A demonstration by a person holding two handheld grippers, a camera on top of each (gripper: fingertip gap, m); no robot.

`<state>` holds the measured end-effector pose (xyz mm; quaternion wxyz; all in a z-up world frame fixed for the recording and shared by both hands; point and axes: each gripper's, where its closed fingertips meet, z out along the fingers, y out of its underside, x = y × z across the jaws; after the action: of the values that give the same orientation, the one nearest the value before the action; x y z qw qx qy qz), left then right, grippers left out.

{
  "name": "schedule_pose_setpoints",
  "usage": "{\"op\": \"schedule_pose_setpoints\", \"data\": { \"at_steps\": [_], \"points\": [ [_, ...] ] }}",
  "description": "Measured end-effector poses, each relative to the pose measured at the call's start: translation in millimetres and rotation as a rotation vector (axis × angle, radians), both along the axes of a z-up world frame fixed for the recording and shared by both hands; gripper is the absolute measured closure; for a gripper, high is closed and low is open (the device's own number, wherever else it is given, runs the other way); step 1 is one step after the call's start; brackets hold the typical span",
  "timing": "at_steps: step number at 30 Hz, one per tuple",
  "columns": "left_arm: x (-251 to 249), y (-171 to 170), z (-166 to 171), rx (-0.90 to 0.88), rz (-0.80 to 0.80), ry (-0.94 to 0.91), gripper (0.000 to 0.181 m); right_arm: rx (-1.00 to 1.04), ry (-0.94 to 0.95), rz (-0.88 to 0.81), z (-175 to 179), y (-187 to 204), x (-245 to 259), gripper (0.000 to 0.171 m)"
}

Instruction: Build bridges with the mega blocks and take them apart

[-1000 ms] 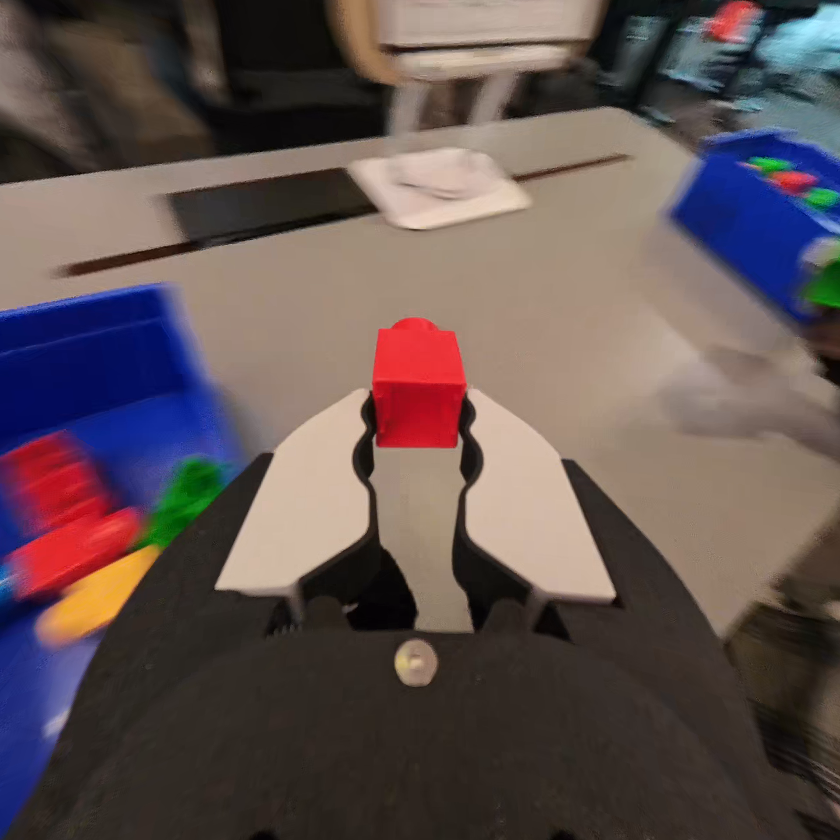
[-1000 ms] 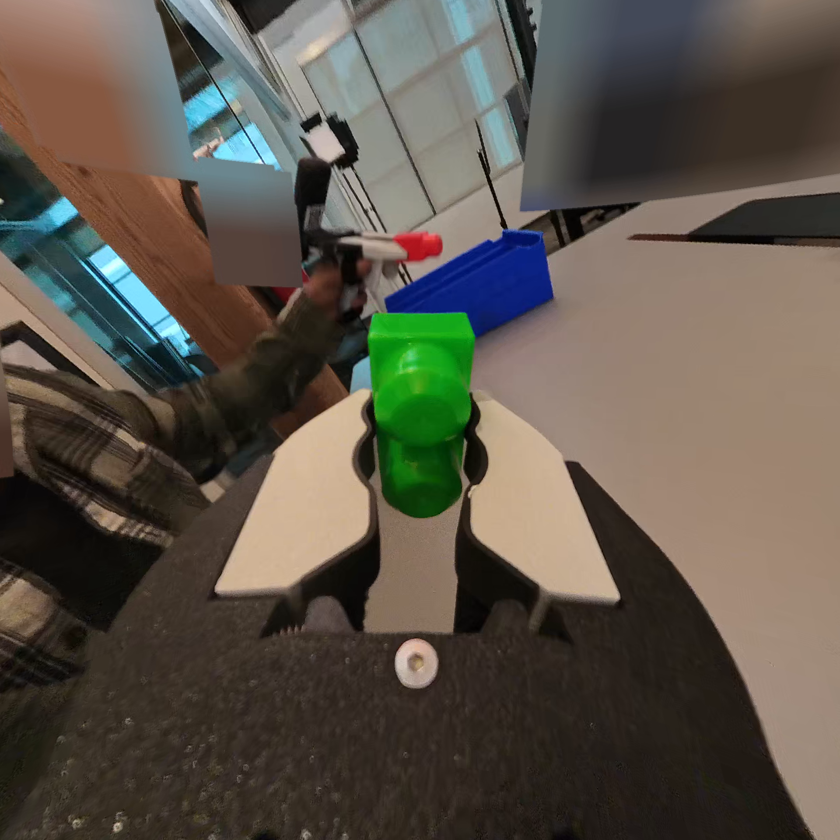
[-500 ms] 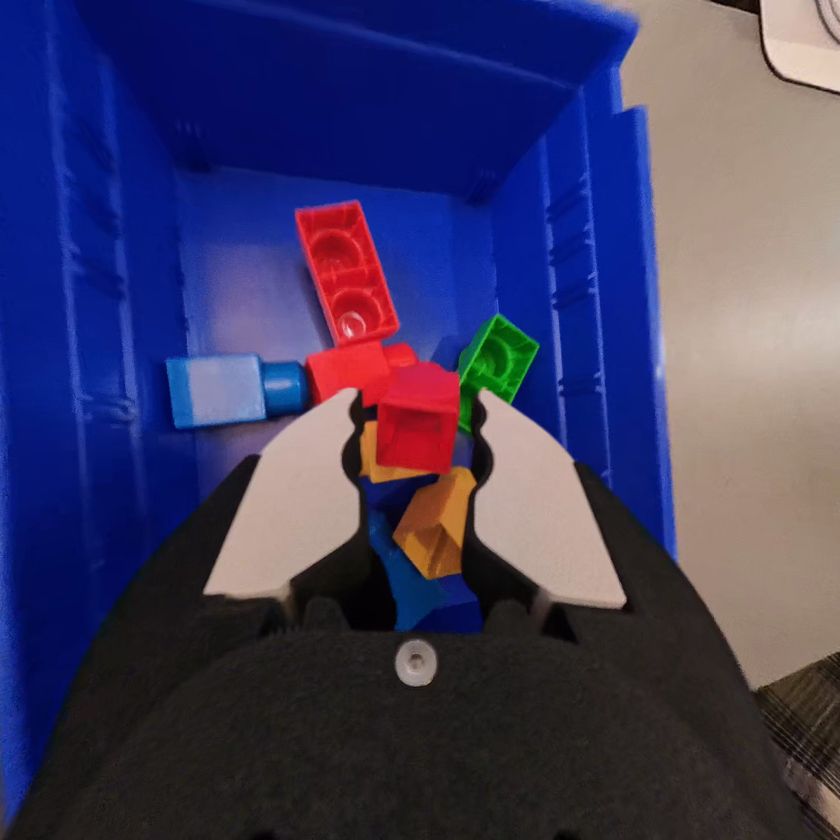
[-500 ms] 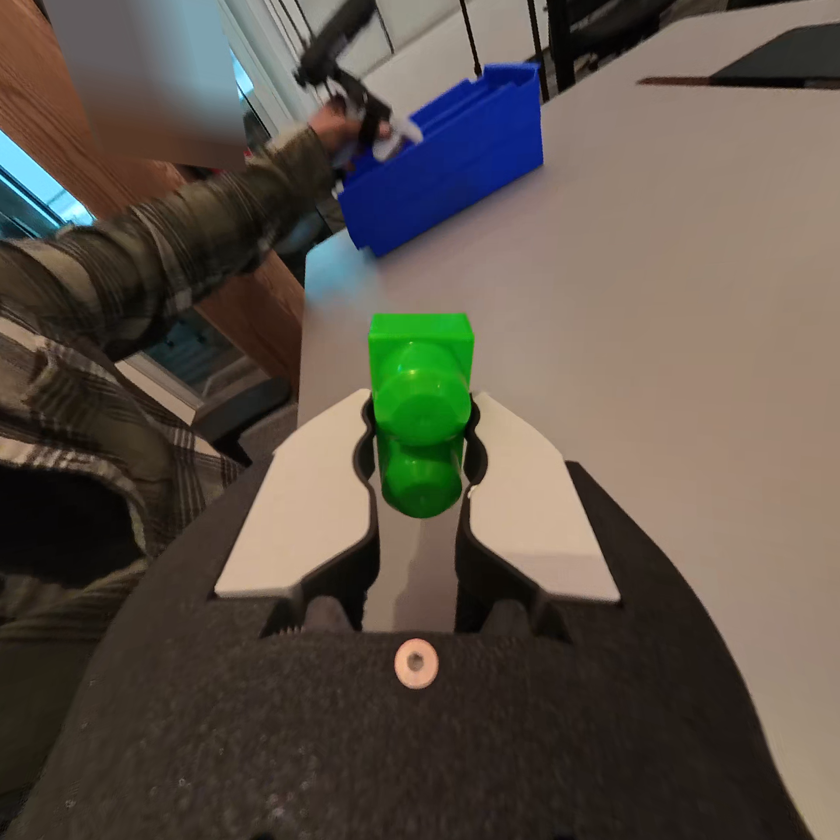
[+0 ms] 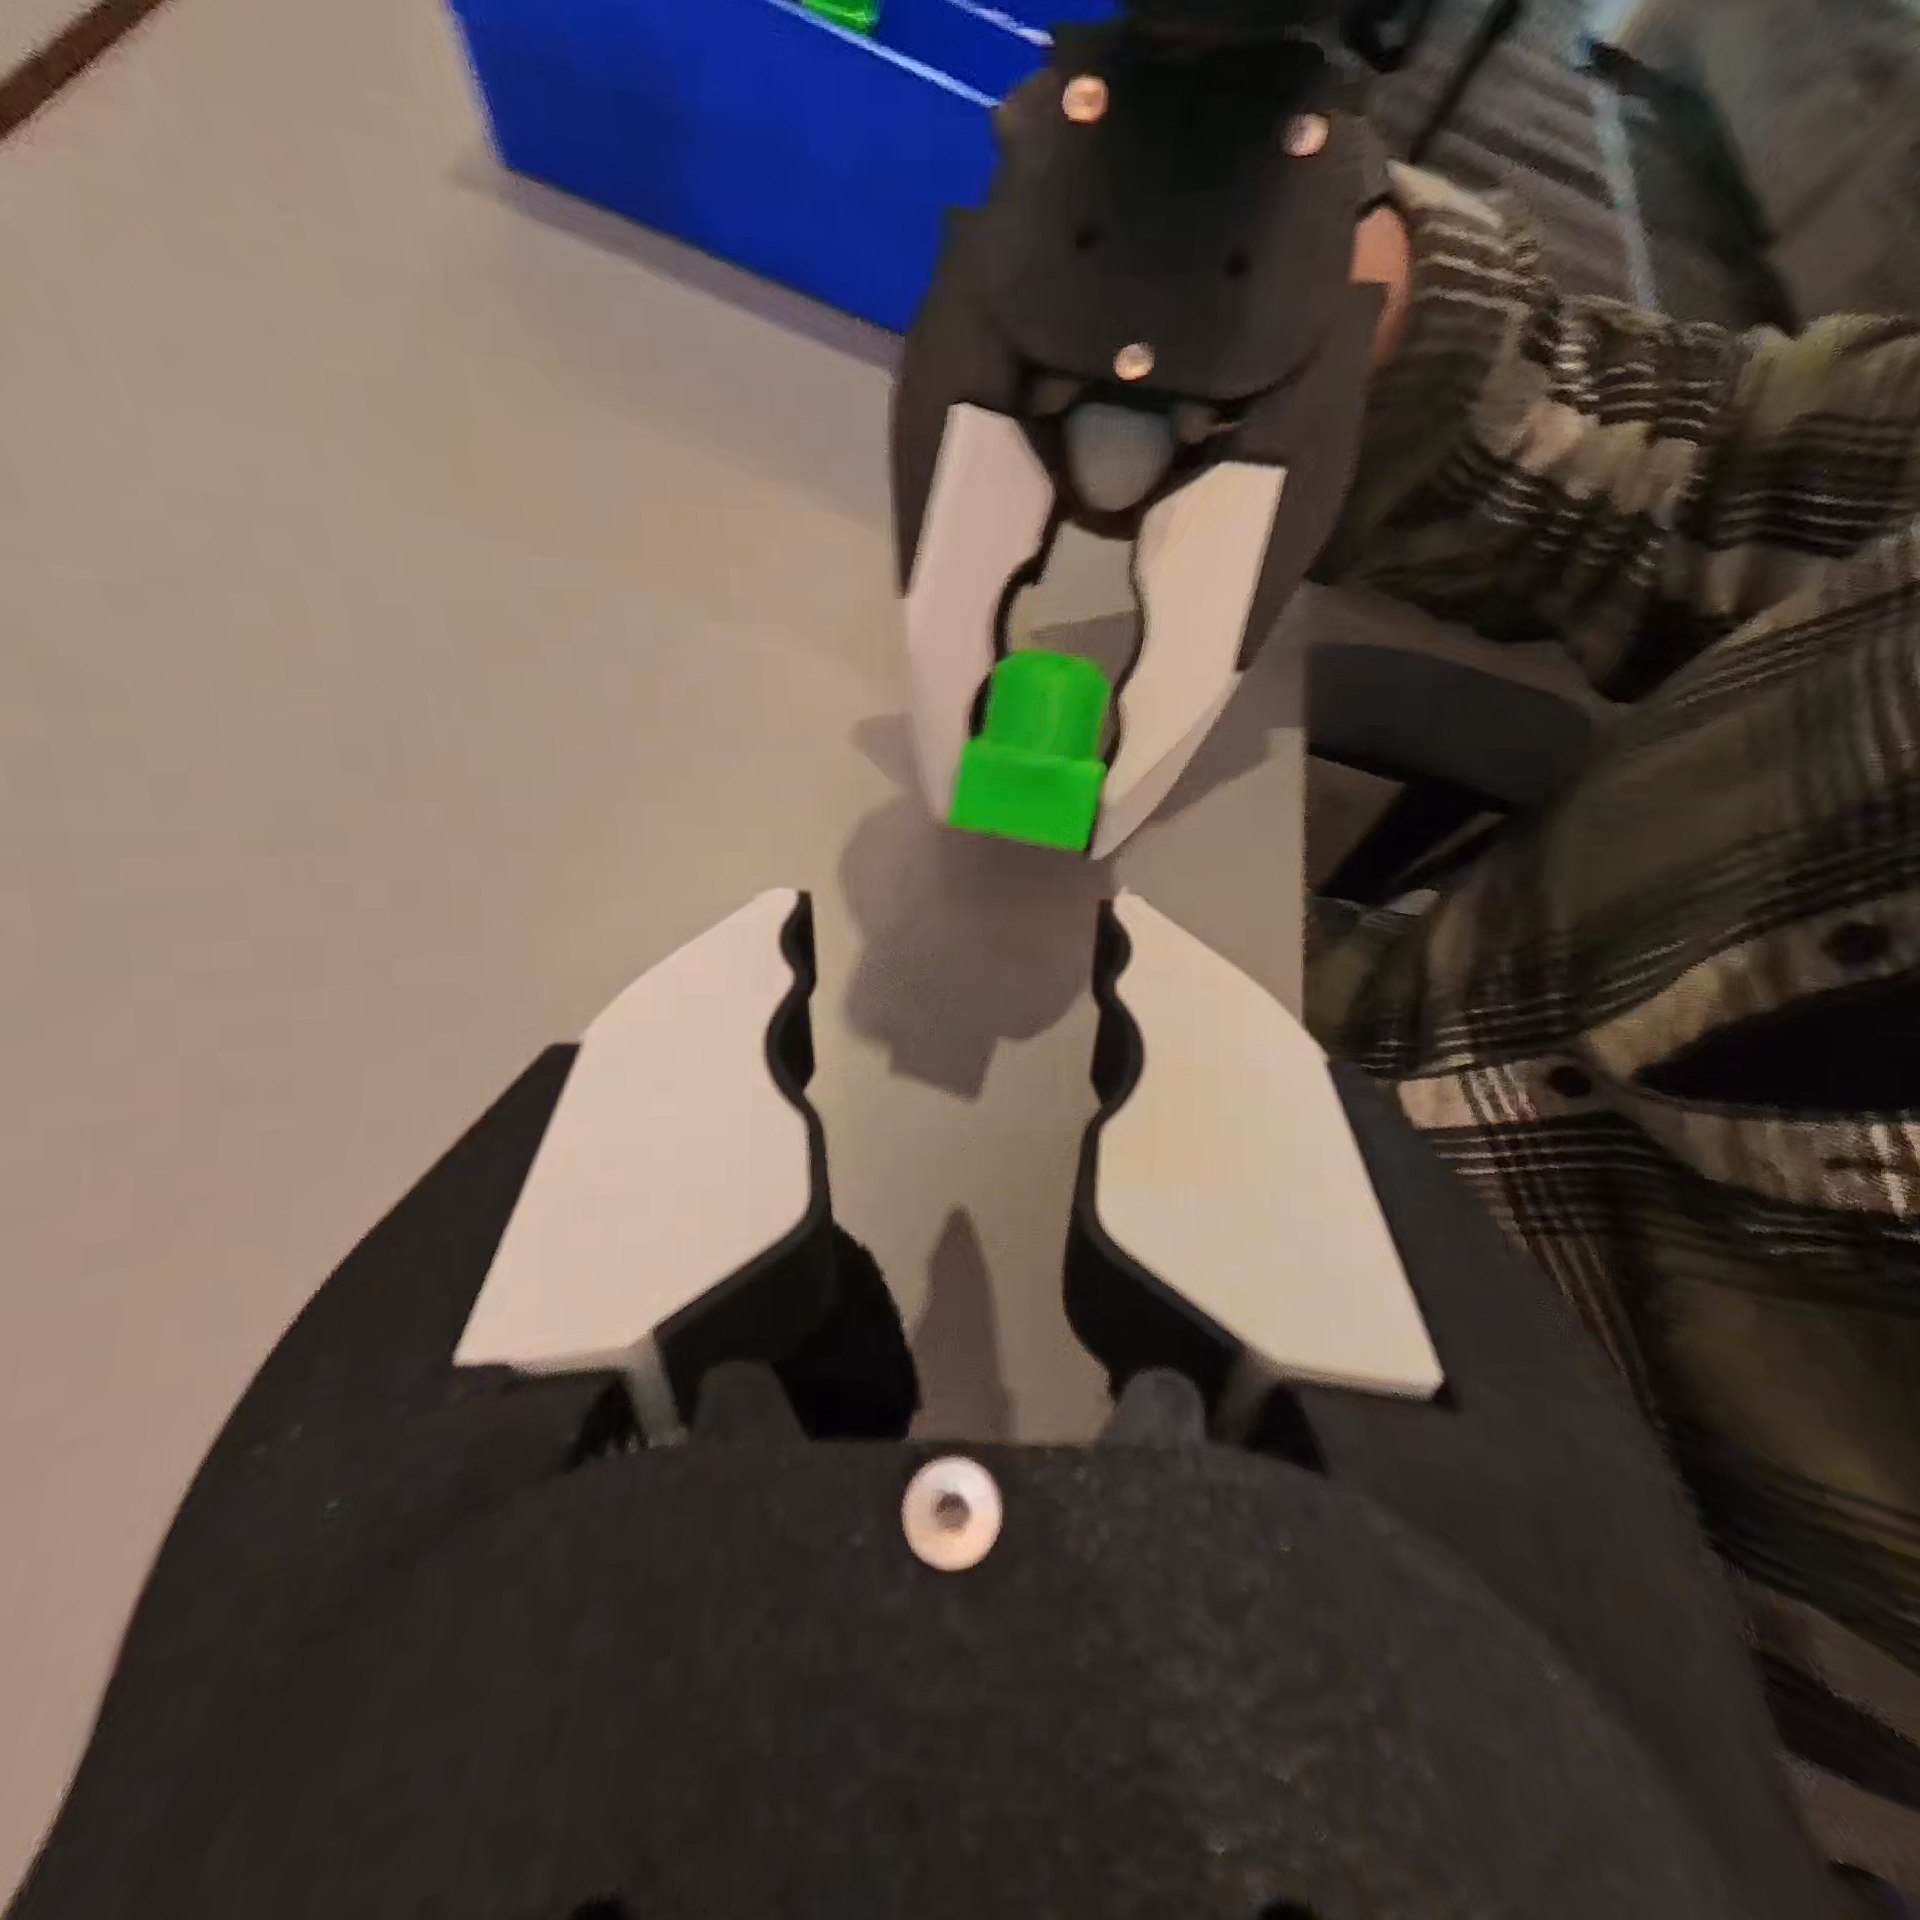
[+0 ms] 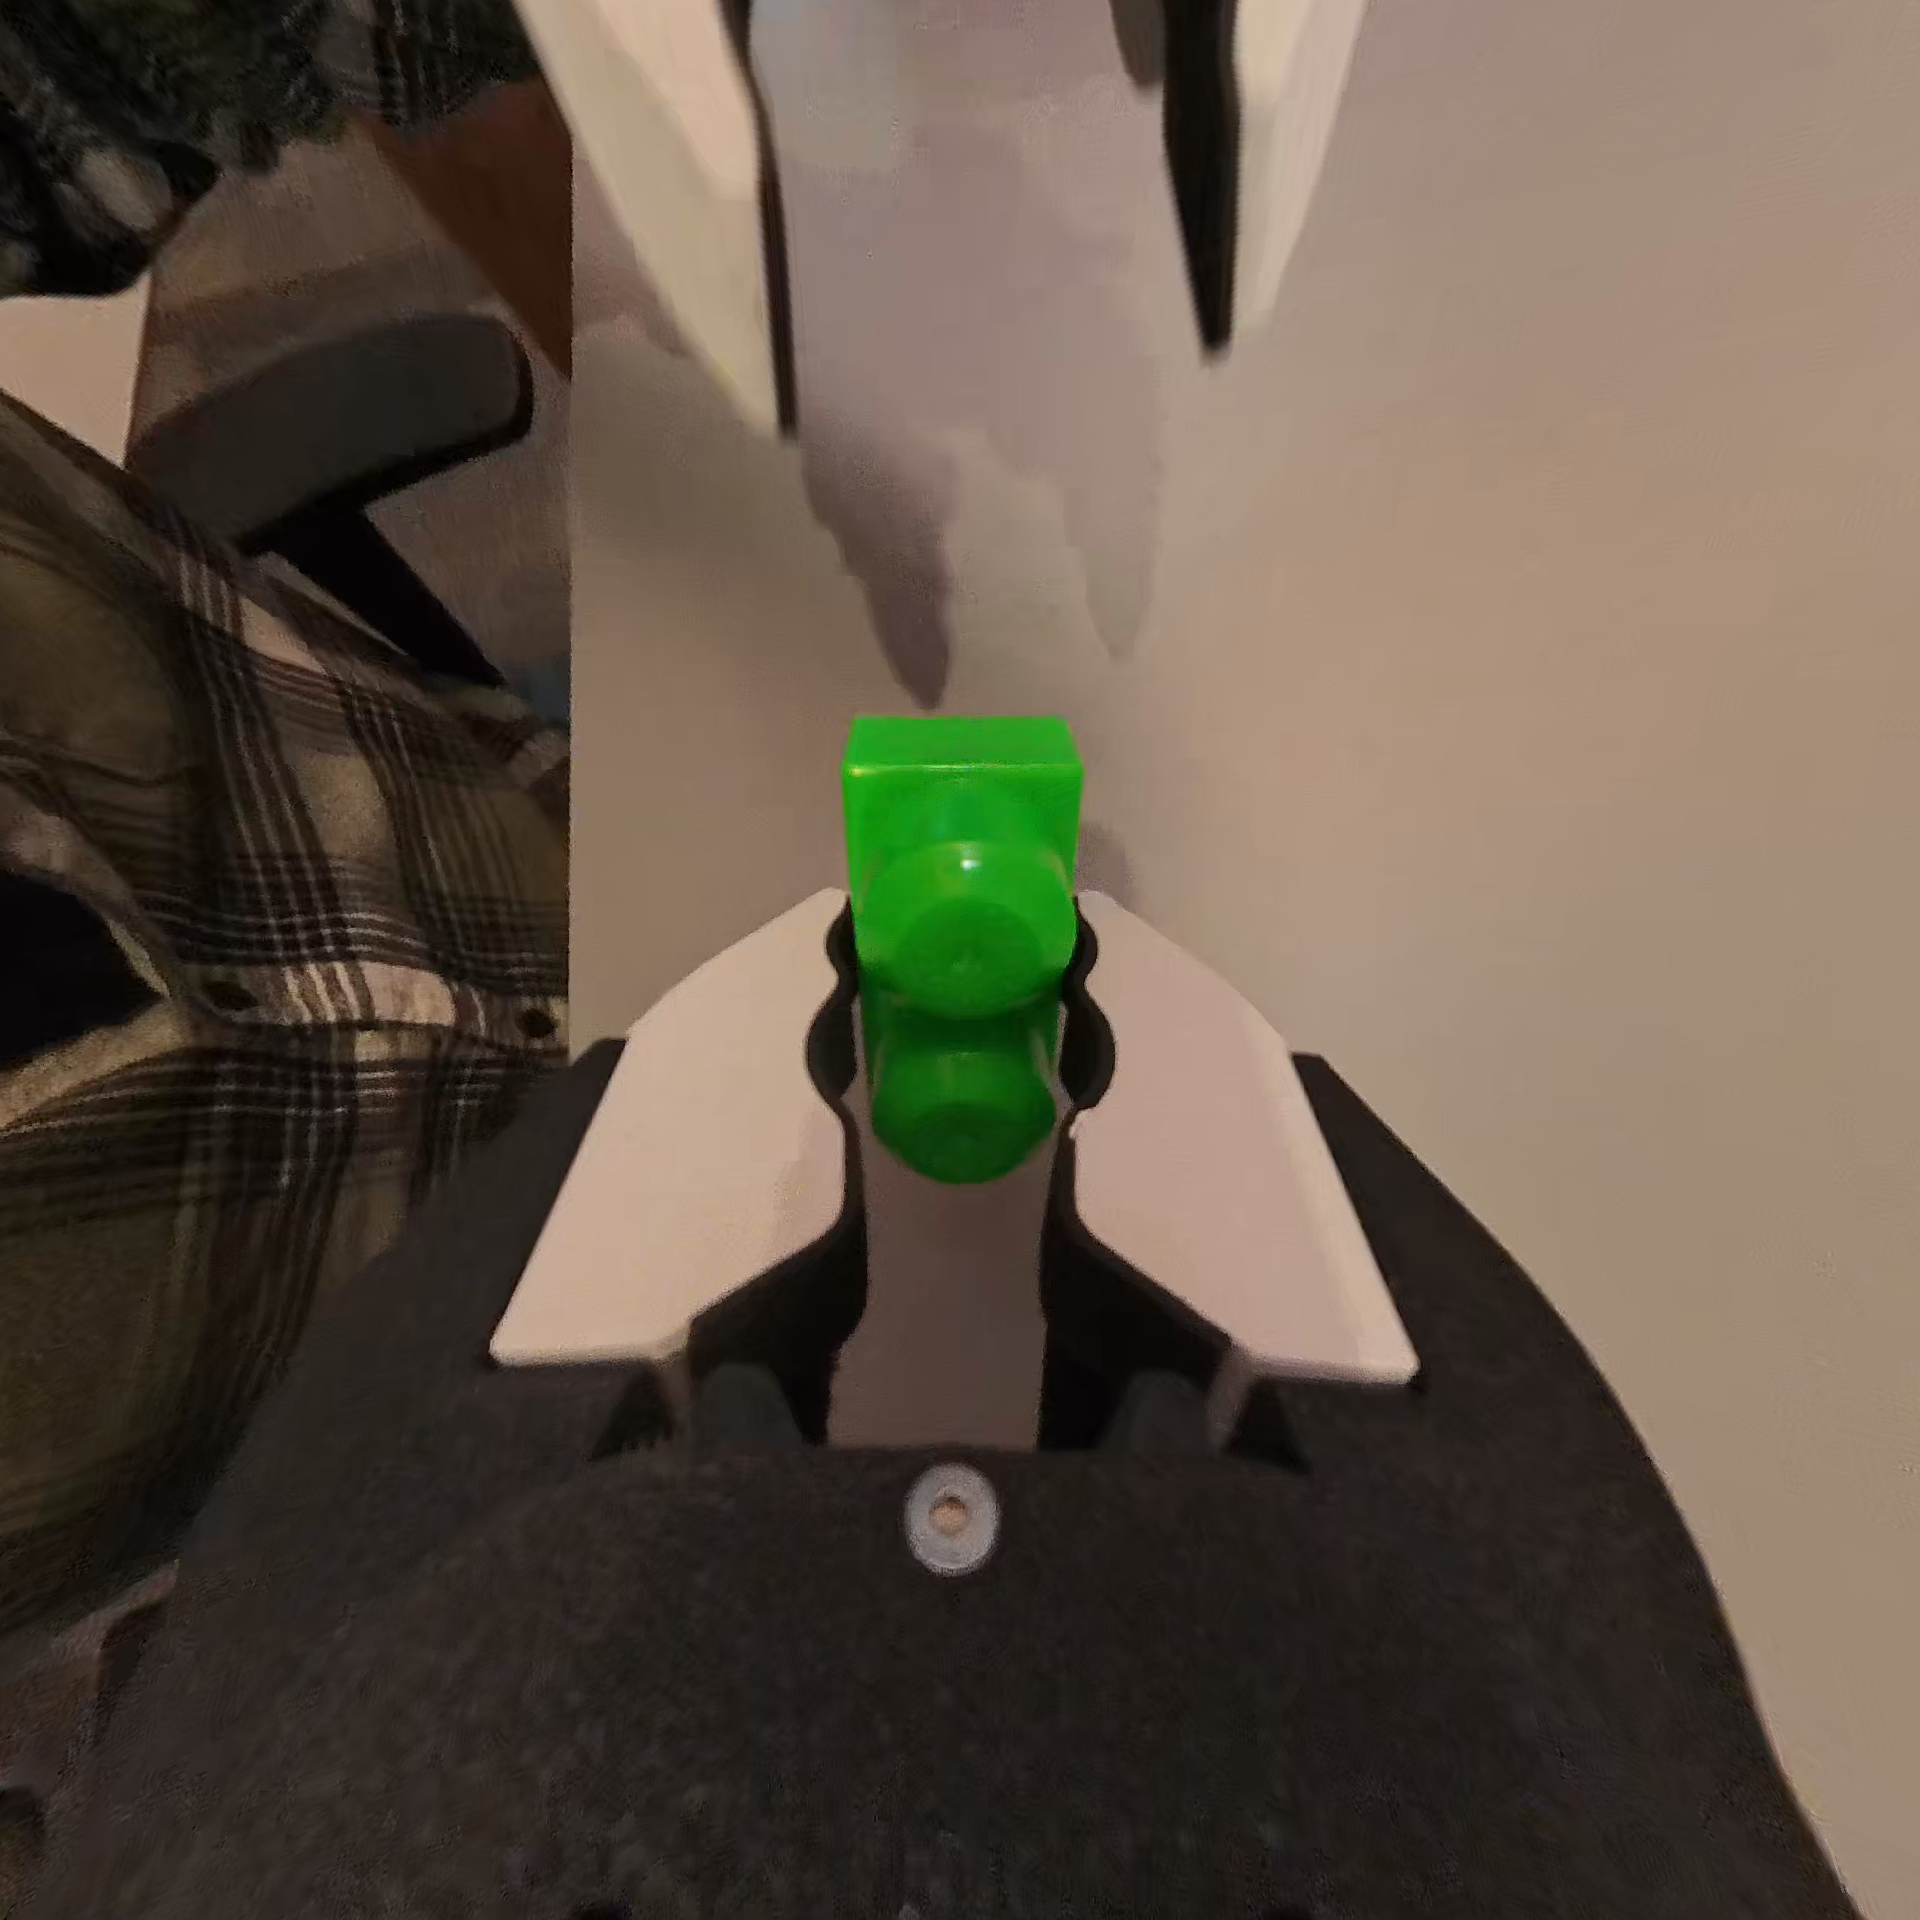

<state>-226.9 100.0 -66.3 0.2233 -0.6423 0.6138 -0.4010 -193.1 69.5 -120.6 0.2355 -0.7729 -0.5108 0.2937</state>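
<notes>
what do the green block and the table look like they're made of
Green block: likely hard plastic, smooth and glossy, with a small bright glint on its round stud. Table: plain pale gray, matte, no grain or shine; perhaps laminate, though the look leaves it open.

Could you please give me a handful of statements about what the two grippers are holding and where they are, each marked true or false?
1. The right gripper is shut on a green block. True.
2. The left gripper holds a red block. False: its jaws stand open with nothing between them.
3. The two grippers point toward each other over the table. True.
4. The green block rests inside the blue bin. False: it is held above the bare table, apart from the bin.
5. The person wears a plaid sleeve. True.
</notes>
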Motion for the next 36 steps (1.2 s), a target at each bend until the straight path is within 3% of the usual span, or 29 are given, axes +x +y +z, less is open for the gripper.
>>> {"op": "schedule_pose_setpoints", "data": {
  "at_steps": [8, 12, 18, 20, 23, 26, 28, 31, 36],
  "points": [
    [23, -21, -23, 0.016, -0.082, 0.034, 0.132, 0.012, -0.052, 0.068, 6, 0, -11, 0.135],
    [22, -28, -28, 0.003, -0.124, 0.044, 0.146, 0.015, -0.082, 0.098, 2, 0, -17, 0.135],
    [9, -26, -22, 0.021, -0.055, -0.006, 0.146, 0.007, -0.003, 0.119, 10, 1, -28, 0.134],
    [-10, -16, -12, 0.040, 0.014, -0.030, 0.146, 0.032, 0.042, 0.082, 15, 7, -27, 0.122],
    [-78, 39, 18, 0.149, 0.285, -0.030, 0.146, 0.051, 0.166, -0.004, 27, 10, -19, 0.111],
    [-206, 123, 53, 0.290, 0.724, 0.023, 0.146, 0.054, 0.268, -0.093, 31, 4, -1, 0.107],
    [-299, 165, 59, 0.328, 0.979, 0.097, 0.146, 0.048, 0.315, -0.141, 29, -3, 12, 0.107],
    [-392, 198, 45, 0.239, 1.204, 0.136, 0.146, 0.031, 0.344, -0.195, 22, -12, 27, 0.107],
    [-442, 213, -9, 0.081, 1.326, 0.225, 0.146, 0.014, 0.359, -0.260, 14, -20, 44, 0.106]
  ]
}}
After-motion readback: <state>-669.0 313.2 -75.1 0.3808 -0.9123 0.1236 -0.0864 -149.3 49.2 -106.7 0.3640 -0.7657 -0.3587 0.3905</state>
